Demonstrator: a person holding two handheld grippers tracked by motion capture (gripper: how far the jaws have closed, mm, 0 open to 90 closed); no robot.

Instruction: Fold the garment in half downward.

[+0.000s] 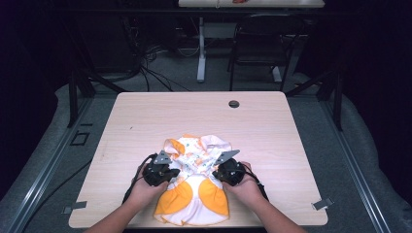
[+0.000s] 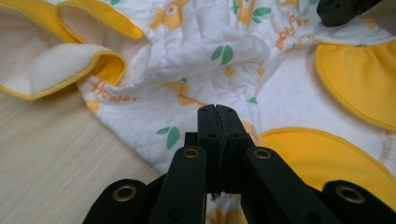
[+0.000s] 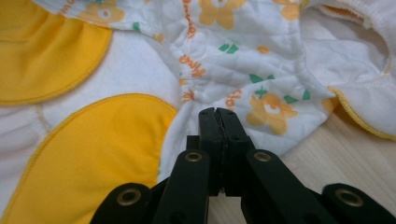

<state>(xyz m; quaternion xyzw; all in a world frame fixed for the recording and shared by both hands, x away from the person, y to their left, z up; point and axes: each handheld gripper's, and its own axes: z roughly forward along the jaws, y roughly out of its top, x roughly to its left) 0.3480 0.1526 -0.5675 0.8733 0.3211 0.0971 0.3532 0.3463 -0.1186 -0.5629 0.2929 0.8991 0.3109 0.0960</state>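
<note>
I see a small baby garment (image 1: 194, 182) lying on the light wood table (image 1: 145, 121), near the edge closest to me. It is white and quilted, with orange flowers, green leaves and orange words on it. It has big yellow patches and yellow trim. It lies bunched up, not flat.

My left gripper (image 1: 158, 171) sits at the left side of the garment, and my left hand (image 1: 143, 189) holds it. In the left gripper view (image 2: 217, 114) its two black jaws are pressed tight together, with no gap. The tips are right at the white cloth, but I cannot tell if any cloth is pinched between them.

My right gripper (image 1: 227, 170) sits at the right side of the garment, held by my right hand (image 1: 248, 187). In the right gripper view (image 3: 217, 115) its jaws are pressed together too, right at the flowered cloth. I cannot tell if they hold cloth.
</note>
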